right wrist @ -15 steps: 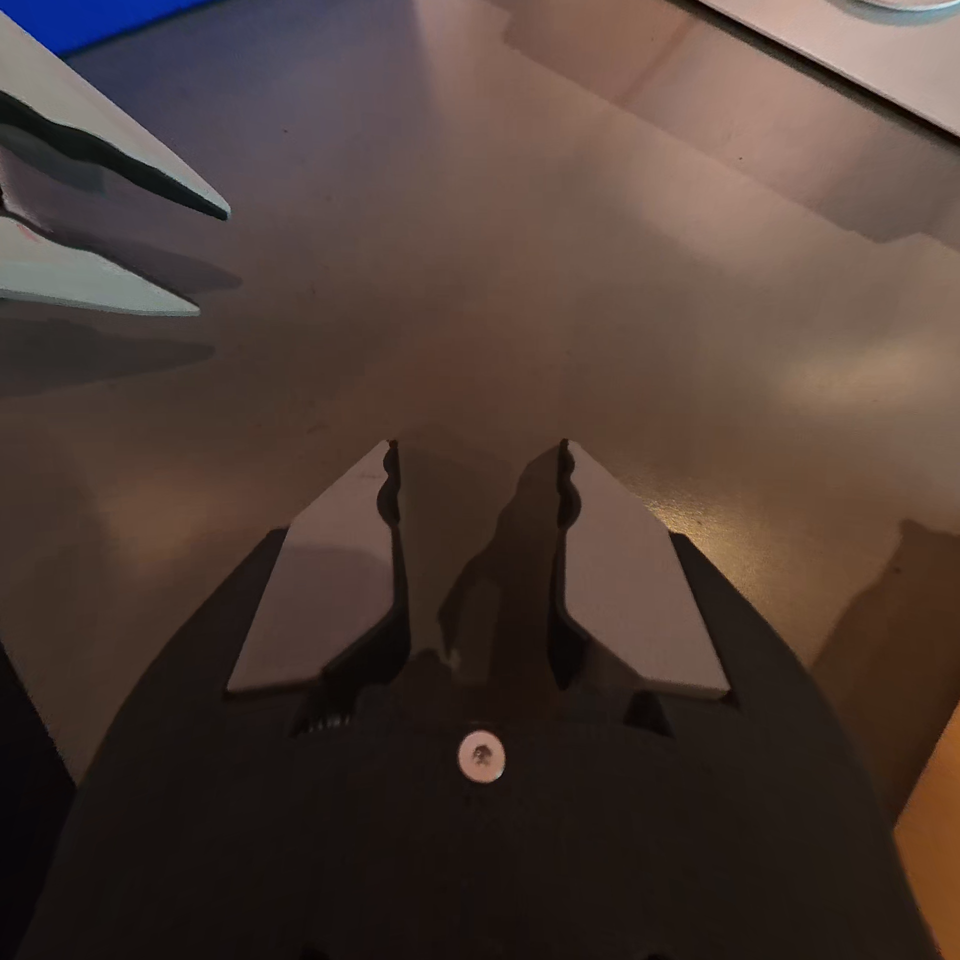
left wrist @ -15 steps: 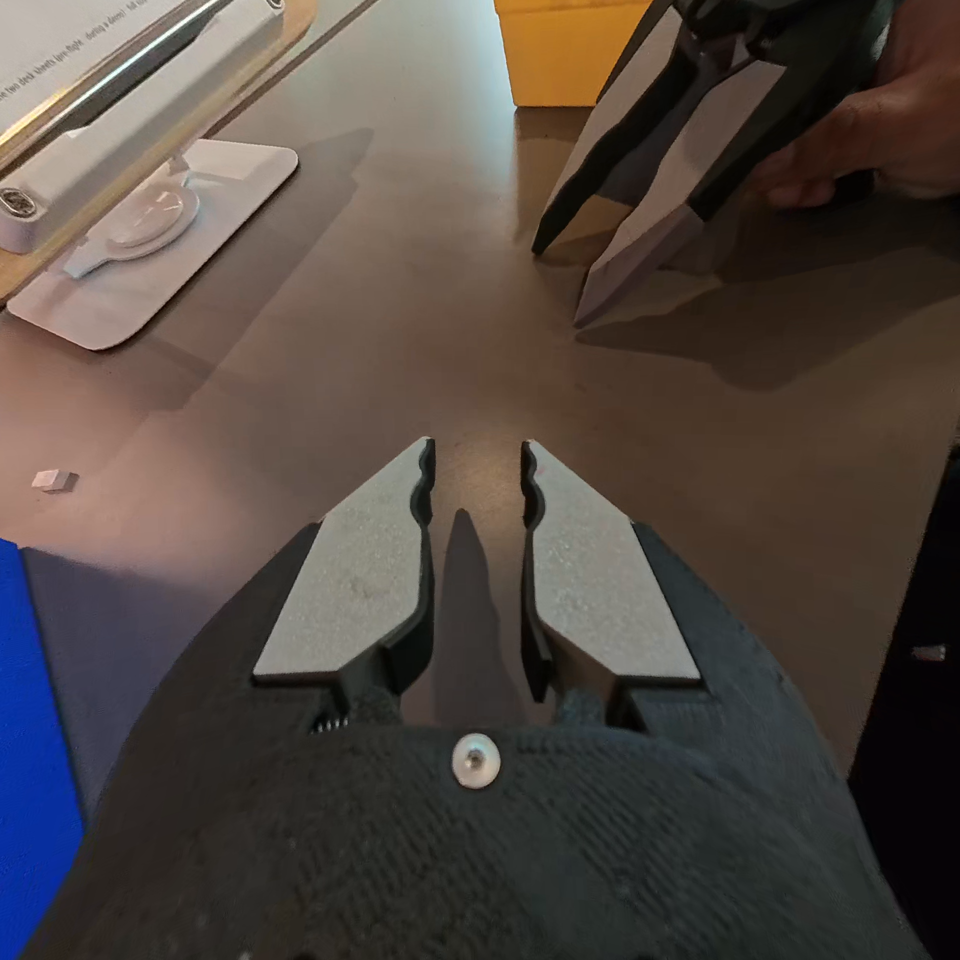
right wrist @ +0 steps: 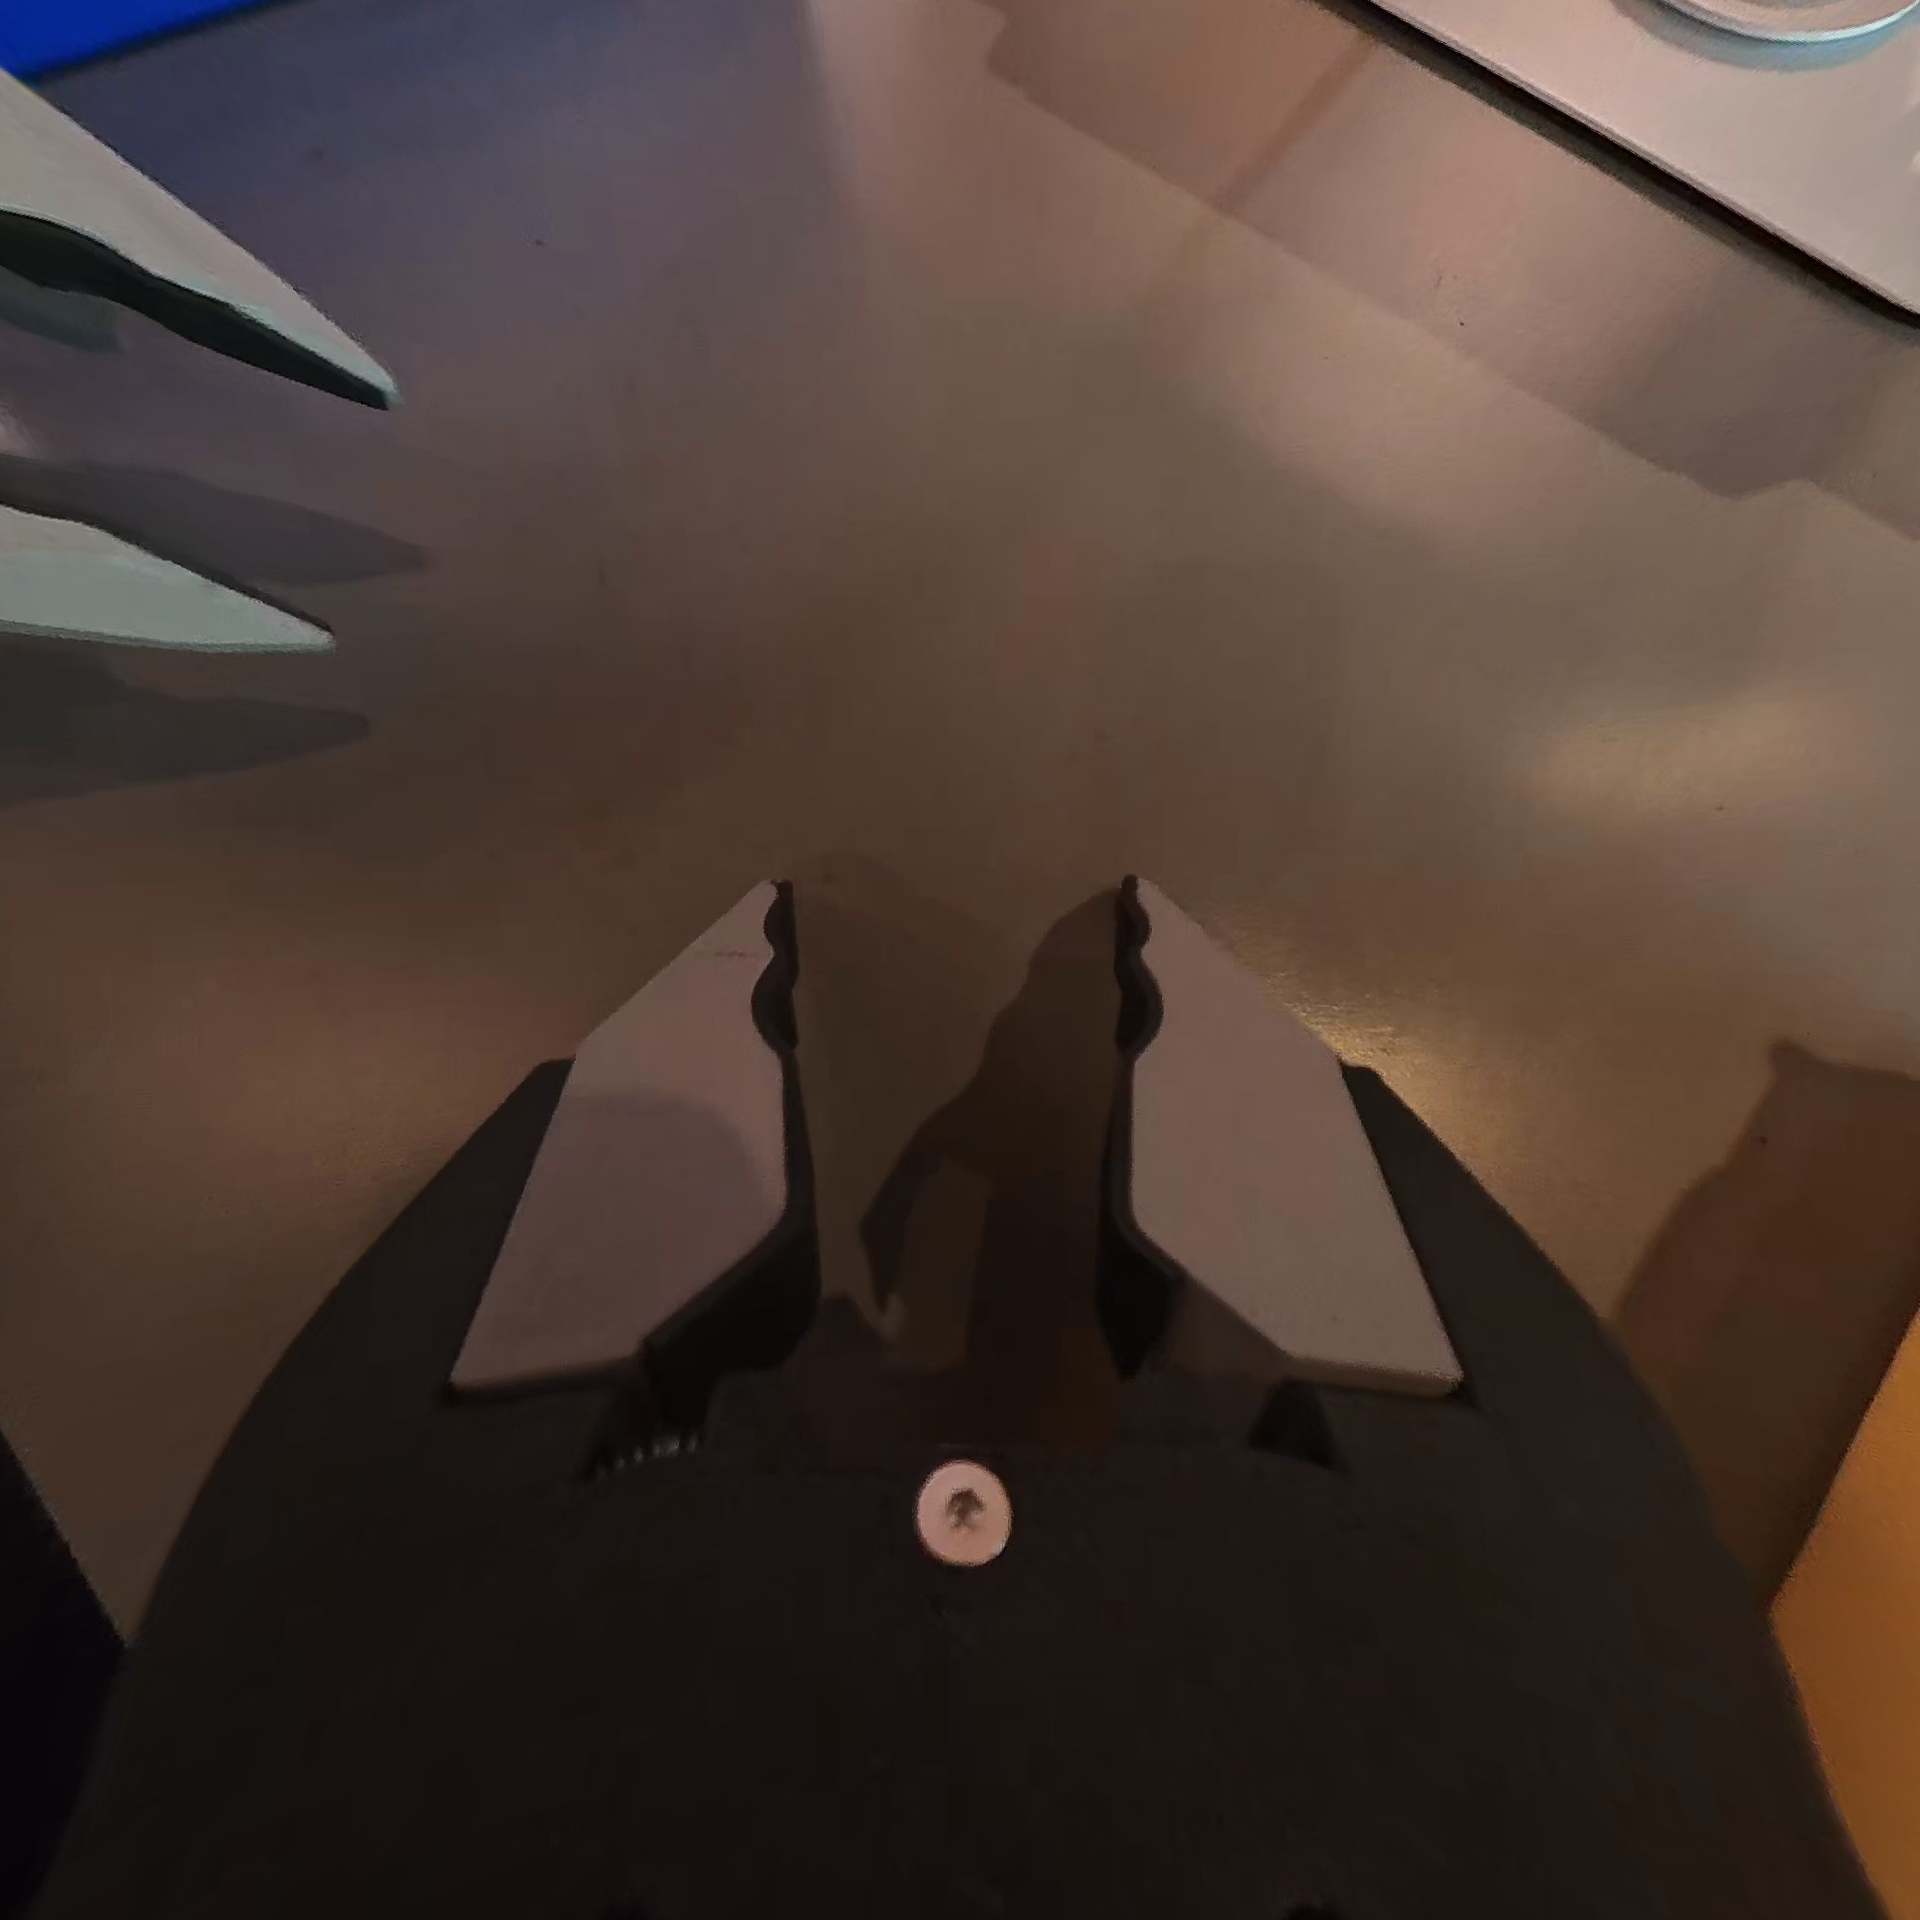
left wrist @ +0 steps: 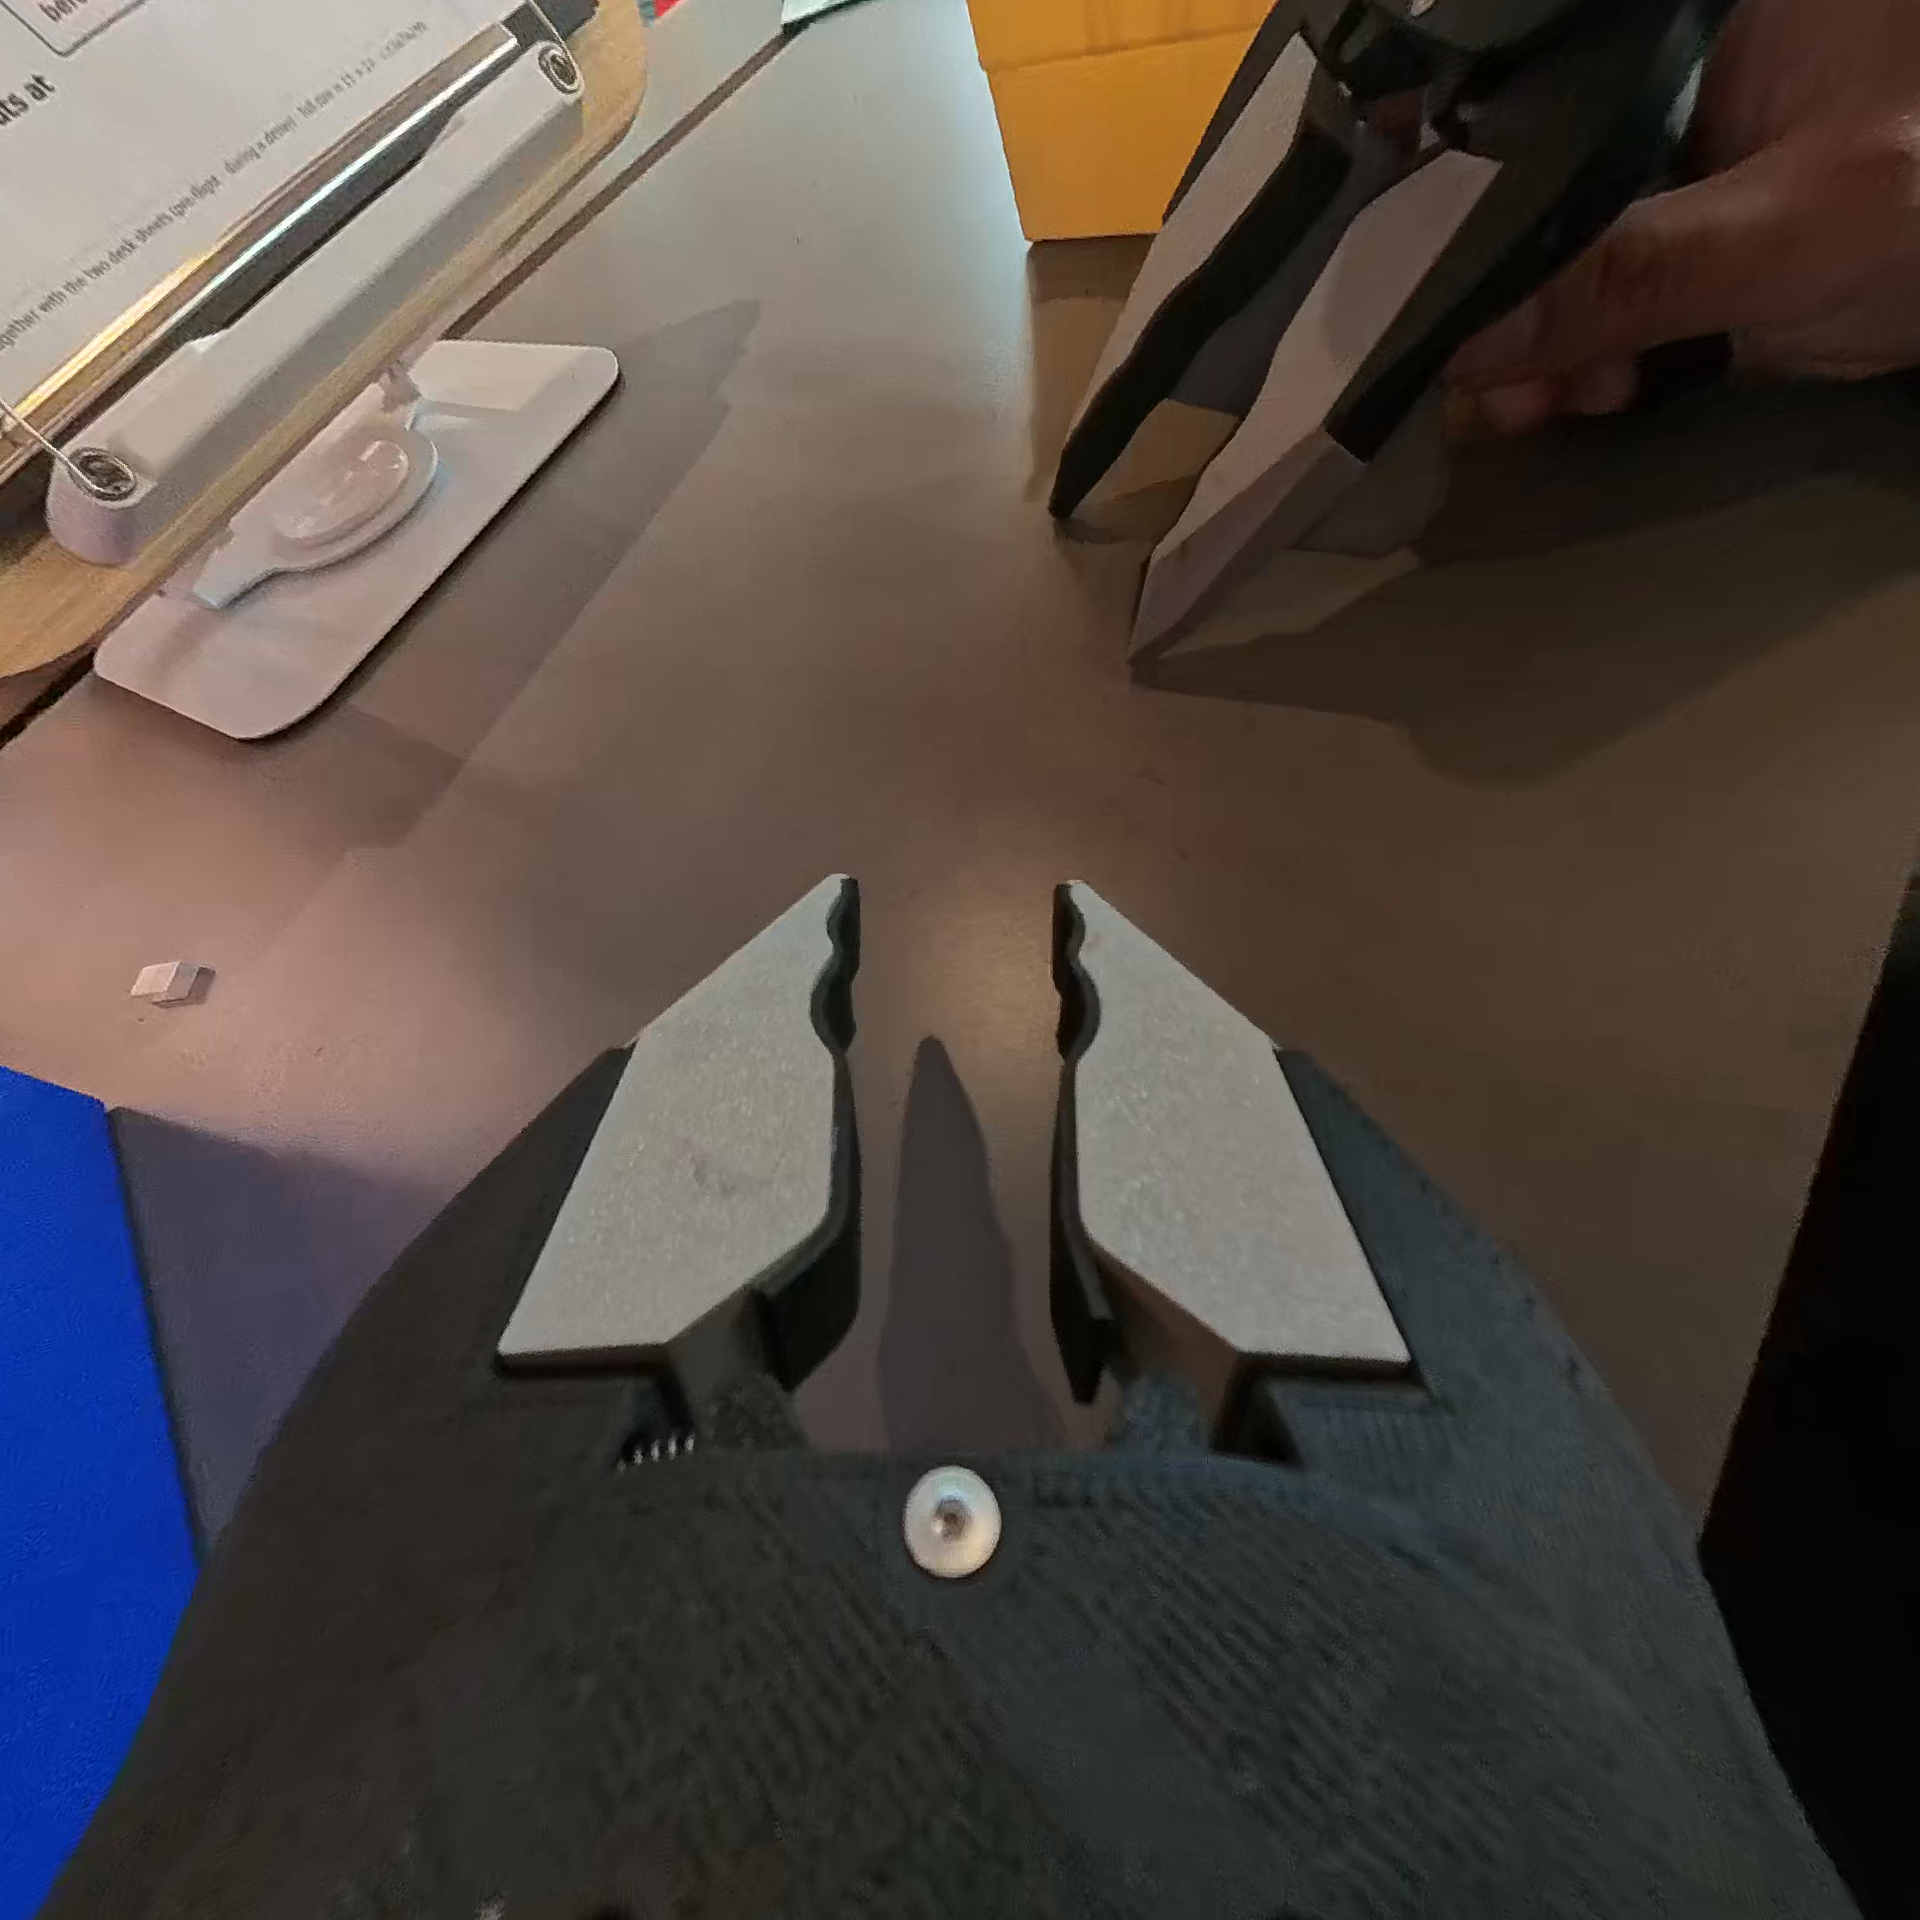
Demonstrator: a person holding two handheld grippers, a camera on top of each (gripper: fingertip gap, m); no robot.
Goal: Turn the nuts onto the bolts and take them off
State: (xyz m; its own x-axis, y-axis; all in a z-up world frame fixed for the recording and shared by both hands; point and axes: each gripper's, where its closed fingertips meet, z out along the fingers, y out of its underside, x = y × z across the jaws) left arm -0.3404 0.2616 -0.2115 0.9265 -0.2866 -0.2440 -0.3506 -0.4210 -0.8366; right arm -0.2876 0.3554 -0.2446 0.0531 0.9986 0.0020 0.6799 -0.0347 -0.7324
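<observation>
No nut or bolt shows in either view. My left gripper (left wrist: 954, 896) is open and empty, low over the dark table (left wrist: 831, 727). My right gripper (right wrist: 954, 891) is open and empty, also just above the table. The right gripper also shows at the upper right of the left wrist view (left wrist: 1101, 582), tips down at the tabletop, held by a hand (left wrist: 1787, 239). The left gripper also shows at the left edge of the right wrist view (right wrist: 353, 520), jaws apart.
A white stand base (left wrist: 343, 592) holding a wooden board with paper sheets (left wrist: 208, 187) stands at the far left. A yellow box (left wrist: 1091, 114) is at the back. A small white block (left wrist: 171, 980) lies on the table. A blue sheet (left wrist: 62, 1455) is at the near left. Measured from the fingertips, the small white block (left wrist: 171, 980) is 25 cm or so from the left gripper and 30 cm from the right.
The left gripper's jaws have opened a little wider. In the right wrist view the left gripper's tips have come slightly further in. The right gripper has barely moved.
</observation>
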